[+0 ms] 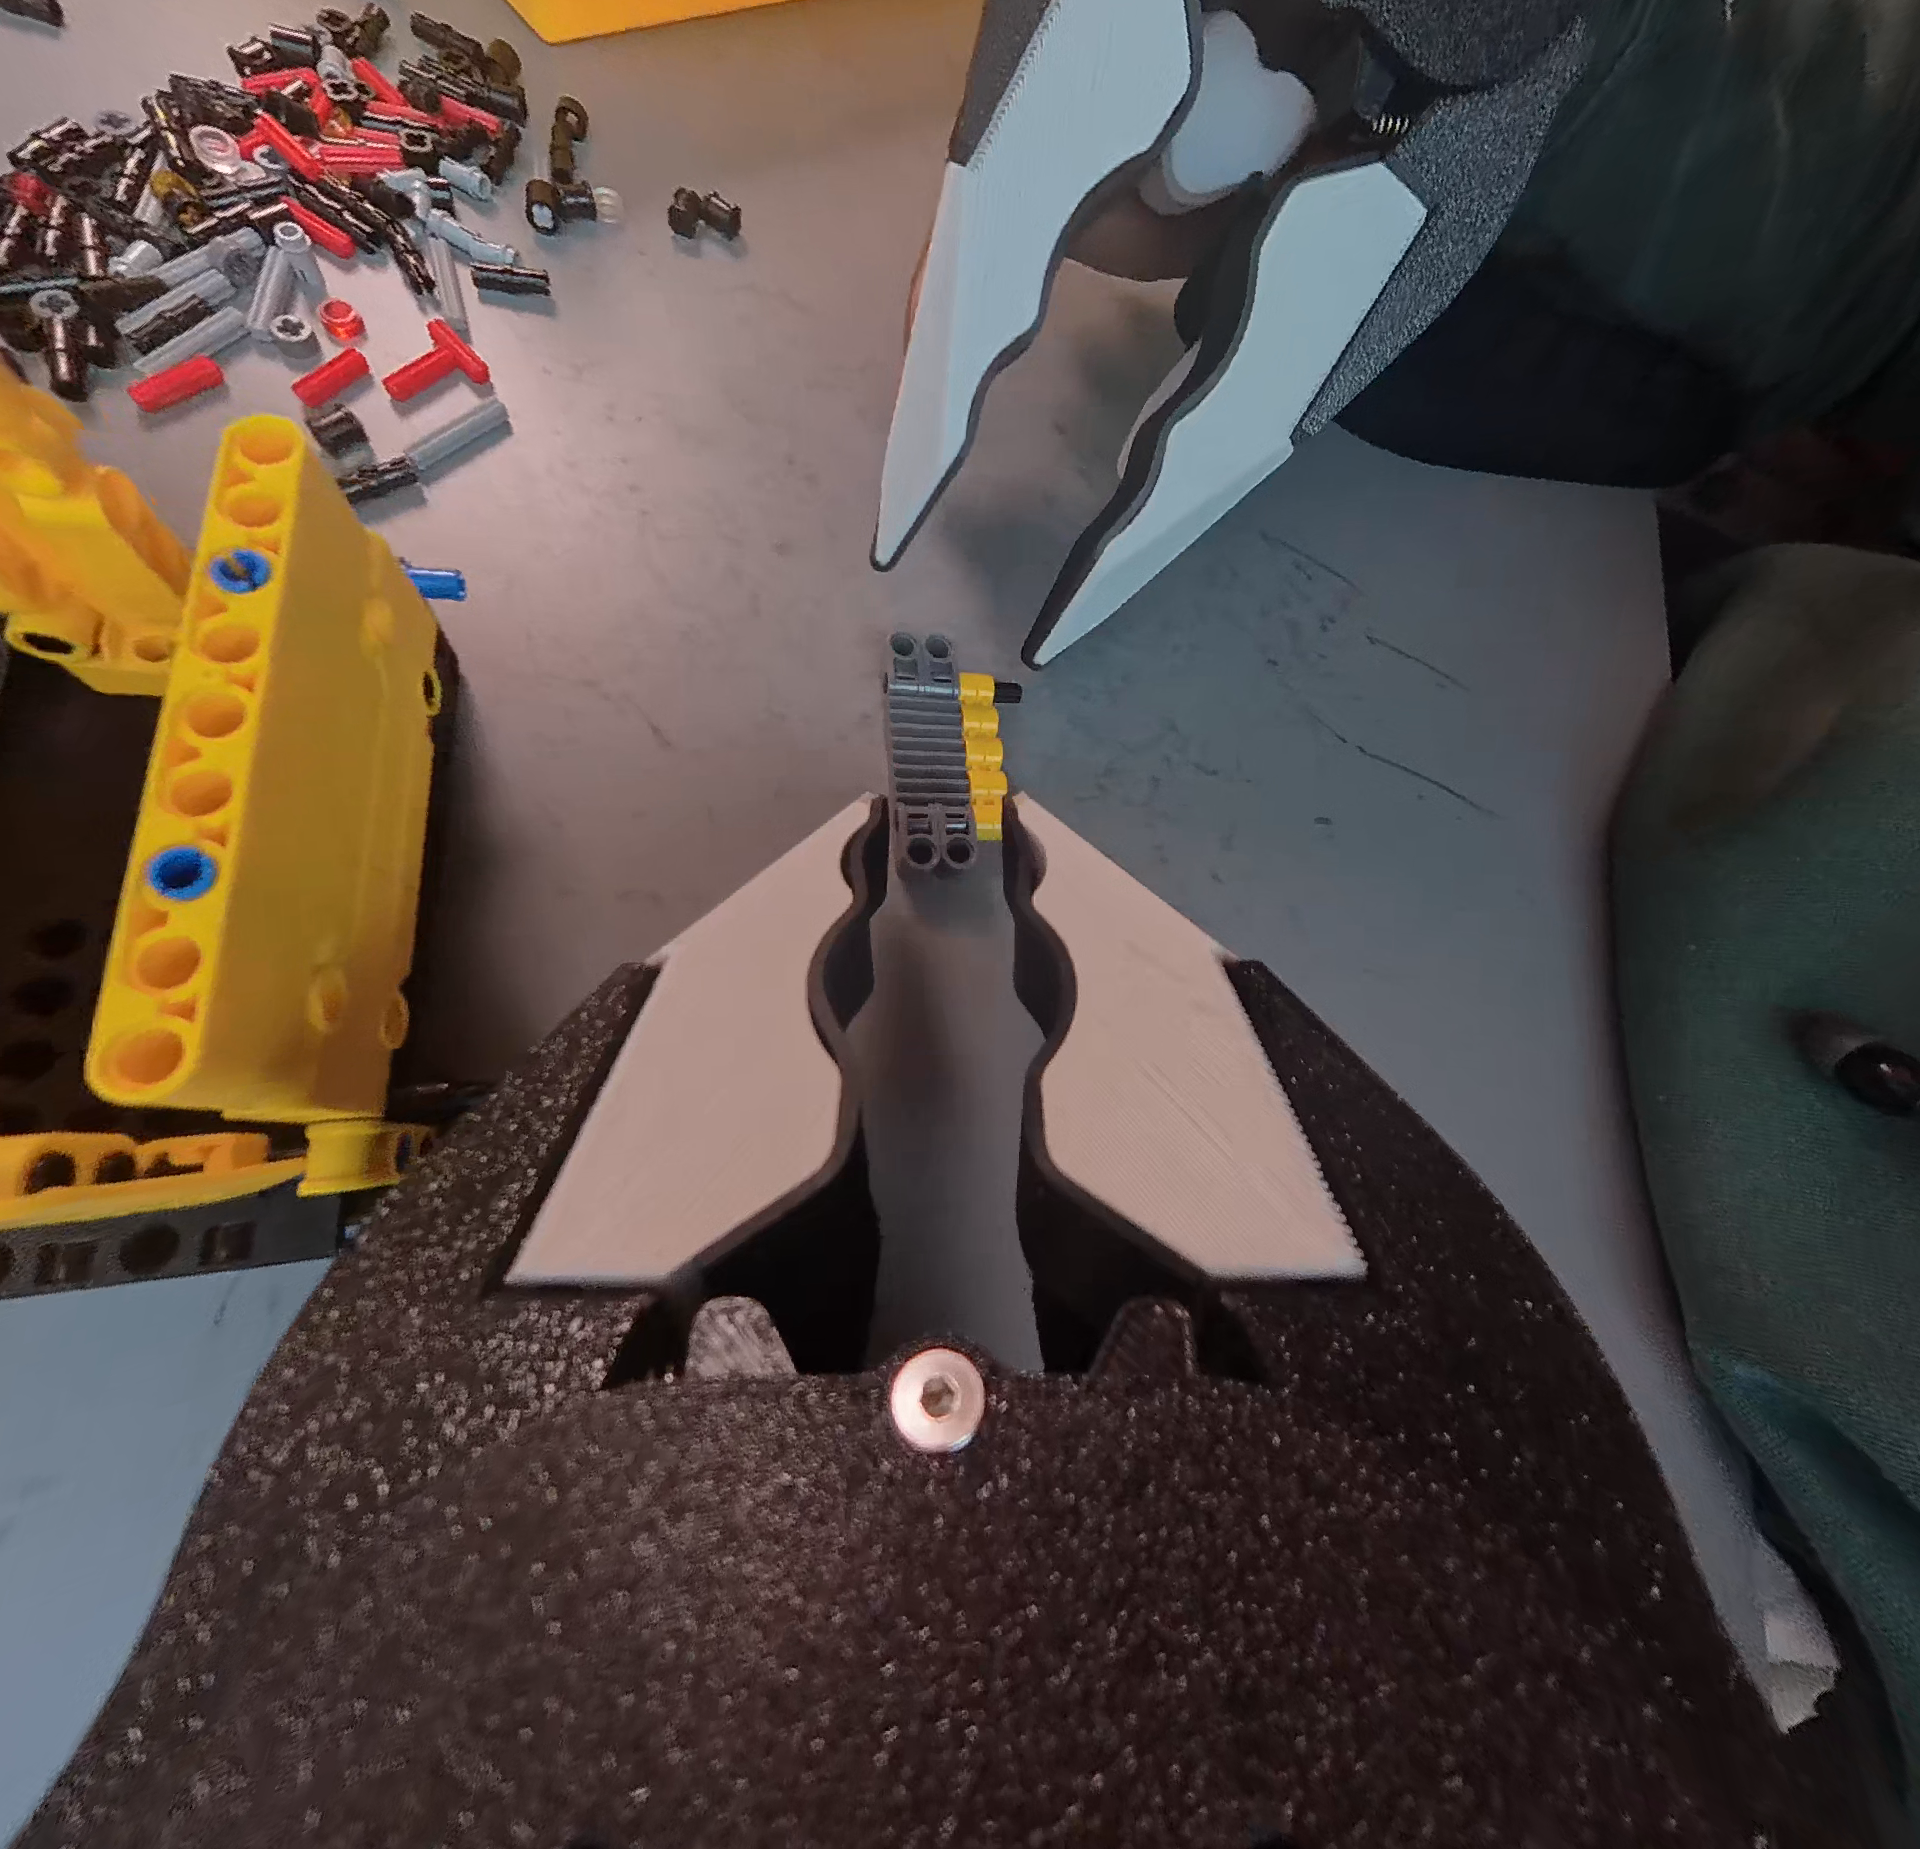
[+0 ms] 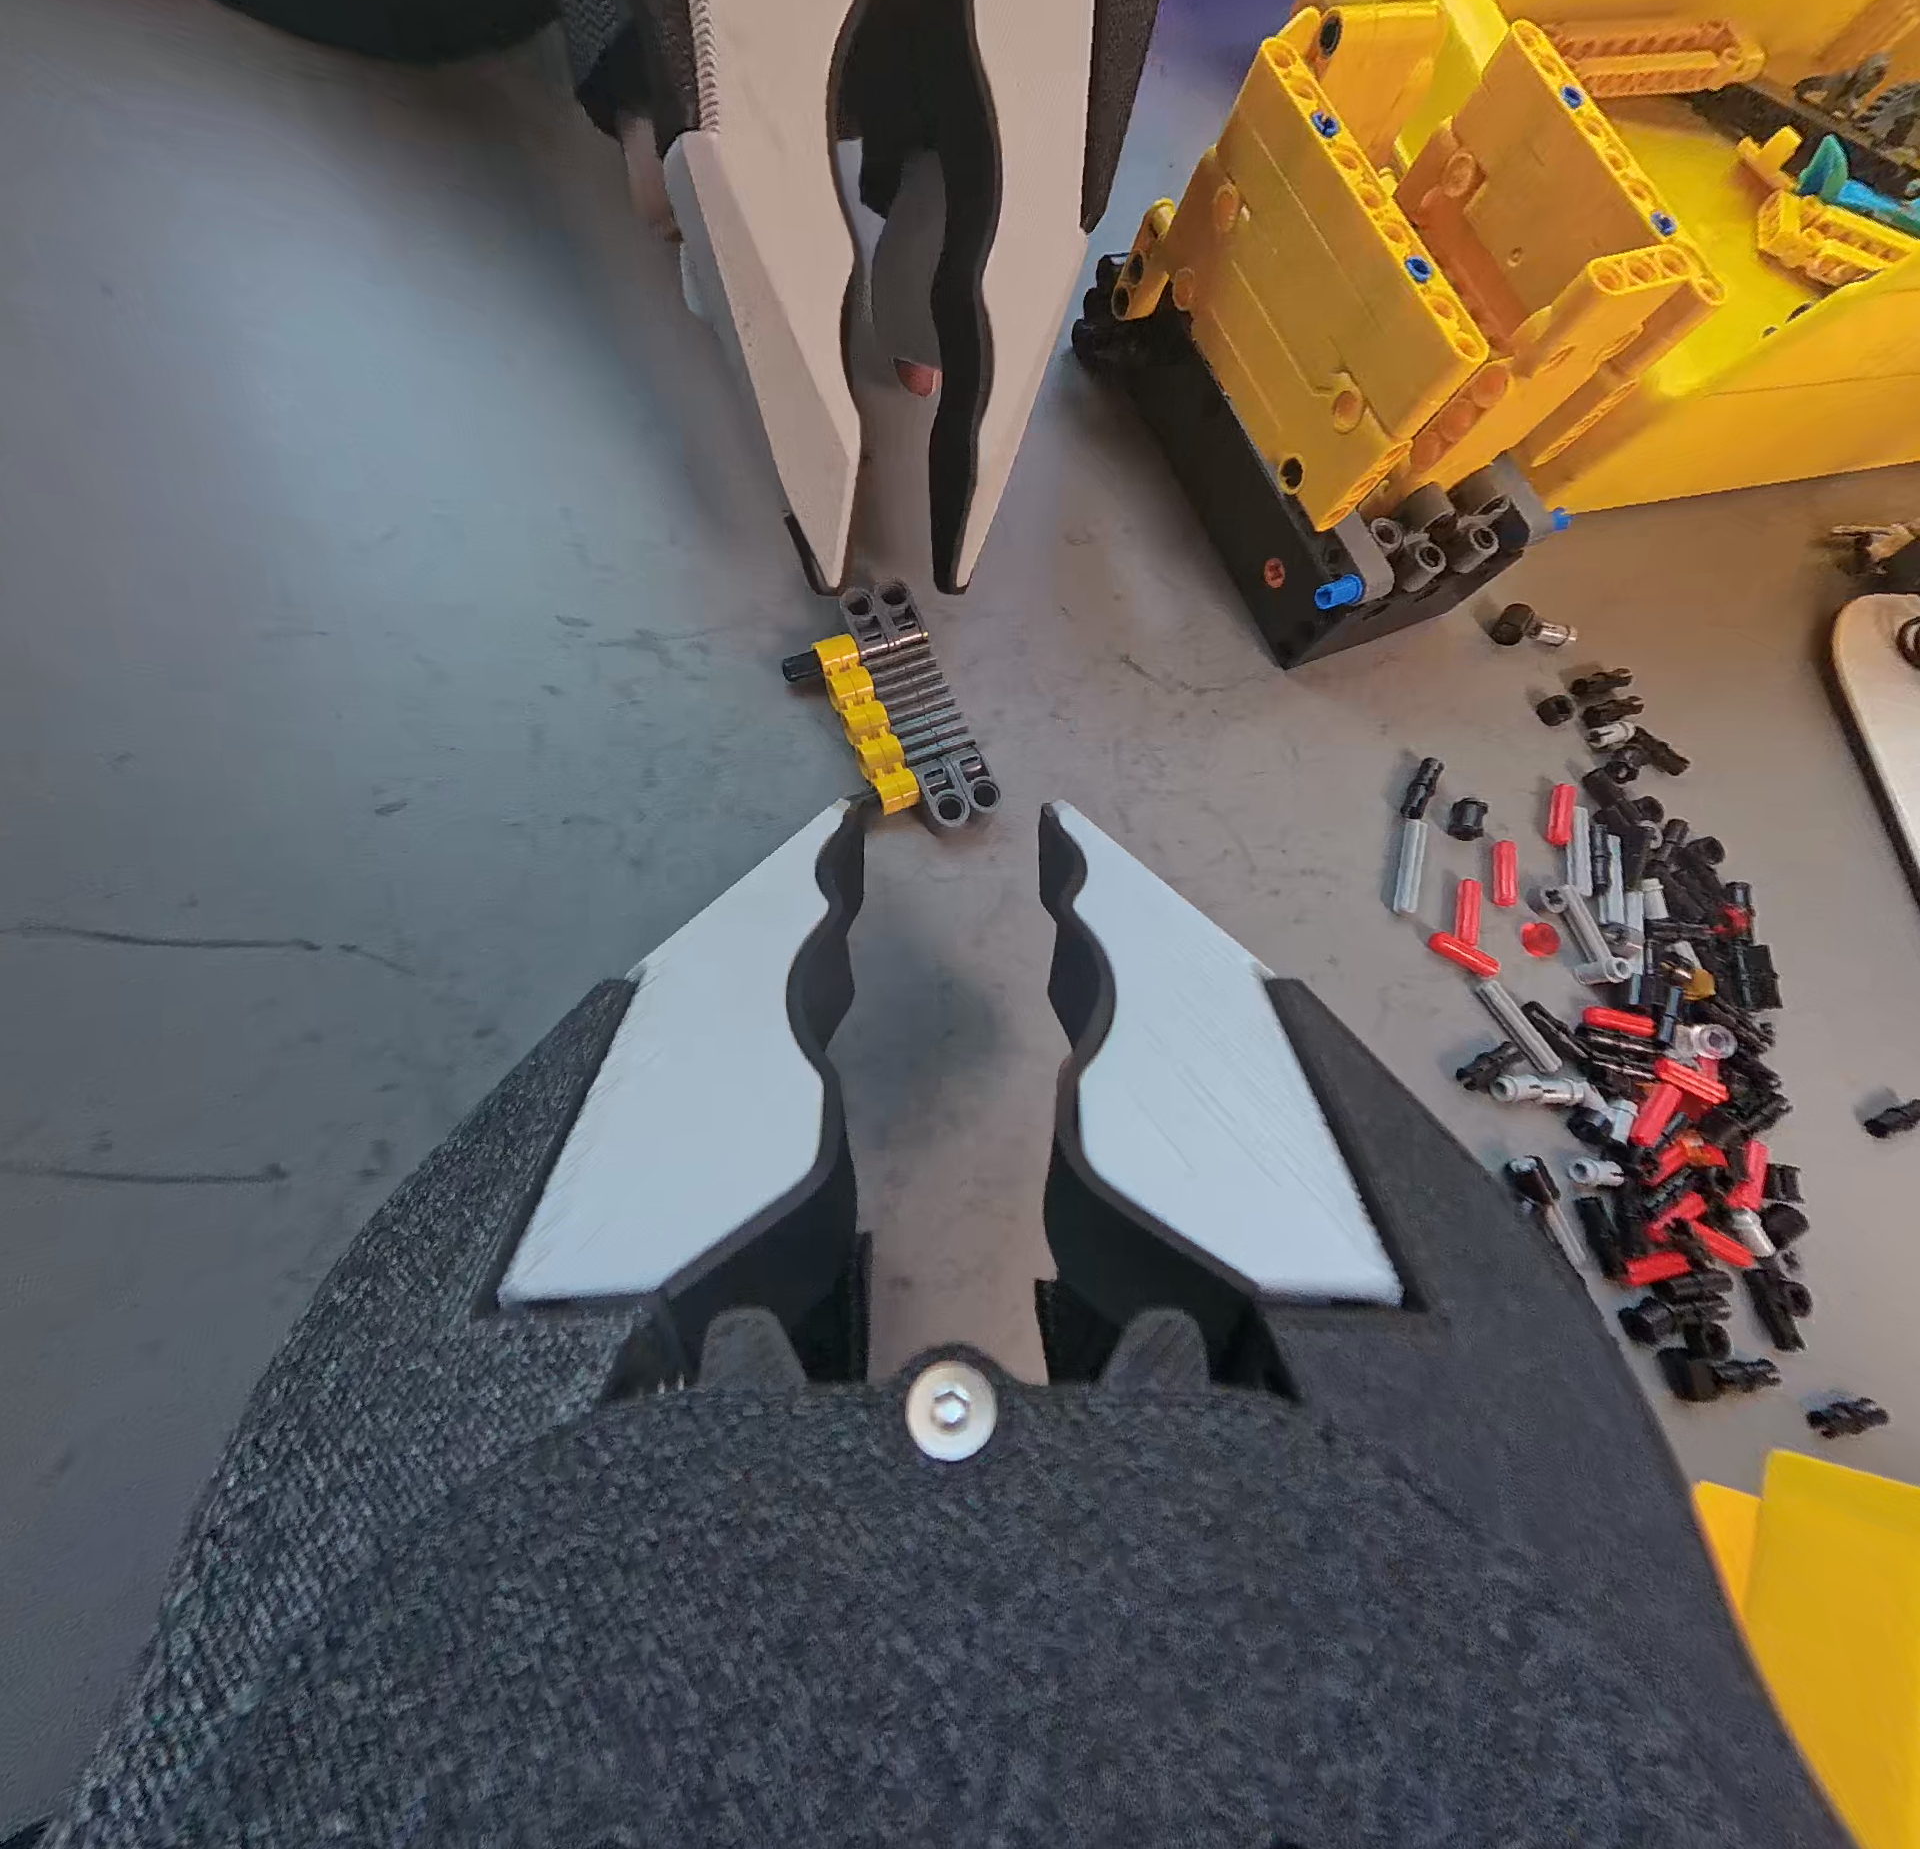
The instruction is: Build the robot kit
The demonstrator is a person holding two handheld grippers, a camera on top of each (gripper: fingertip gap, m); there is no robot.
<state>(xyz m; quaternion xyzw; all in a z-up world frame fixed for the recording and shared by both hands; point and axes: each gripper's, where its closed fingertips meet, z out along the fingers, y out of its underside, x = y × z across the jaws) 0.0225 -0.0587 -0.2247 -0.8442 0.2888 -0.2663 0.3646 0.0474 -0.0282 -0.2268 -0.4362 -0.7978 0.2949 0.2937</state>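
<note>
Tongs from both sides meet over one small assembly (image 1: 943,760) of ribbed grey links with a row of yellow bushes and a black pin, lying flat on the grey counter (image 2: 364,656). The left tongs (image 1: 943,812) straddle its near end, tips touching or almost touching it; I cannot tell whether they pinch it. The right tongs (image 2: 951,812) stand parted and empty just beside its opposite end, one tip by the black pin. Left of the assembly, seen from the left tongs, sits a half-built yellow and black brick model (image 1: 260,812); beyond it lies a heap of loose red, black and grey pins (image 1: 260,189).
</note>
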